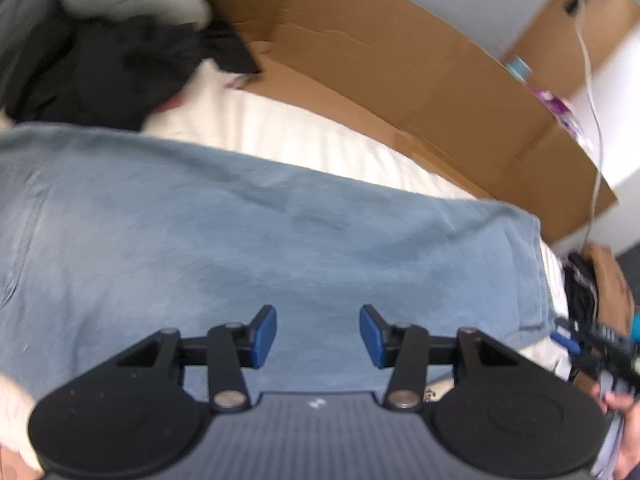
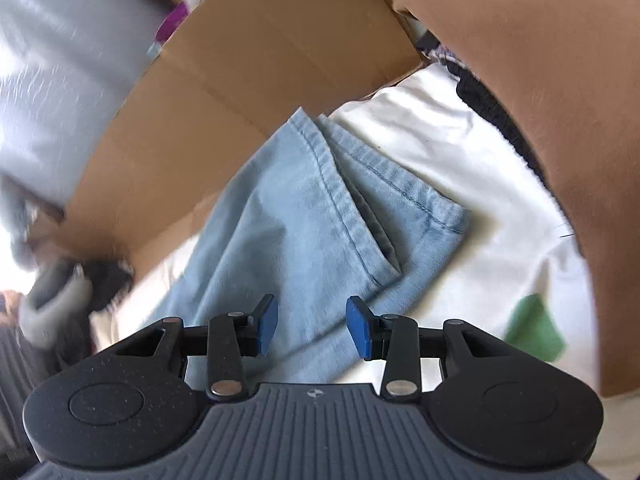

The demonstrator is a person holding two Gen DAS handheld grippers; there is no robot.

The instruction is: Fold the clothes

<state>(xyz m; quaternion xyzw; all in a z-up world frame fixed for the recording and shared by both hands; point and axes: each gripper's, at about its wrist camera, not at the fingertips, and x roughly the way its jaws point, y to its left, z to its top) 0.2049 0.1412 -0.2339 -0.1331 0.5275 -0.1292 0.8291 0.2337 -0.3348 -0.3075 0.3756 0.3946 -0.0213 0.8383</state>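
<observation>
Blue garment (image 1: 256, 240) spread flat on white sheet (image 1: 304, 136), layered hem corner (image 2: 400, 204) near cardboard box (image 1: 380, 60). Left gripper (image 1: 318, 334) over mid-cloth, jaws parted, holding nothing. Right gripper (image 2: 312, 326) over hem end, also released. Both likely poised for edge grasp. Dark clothes pile (image 1: 100, 72) aside.
</observation>
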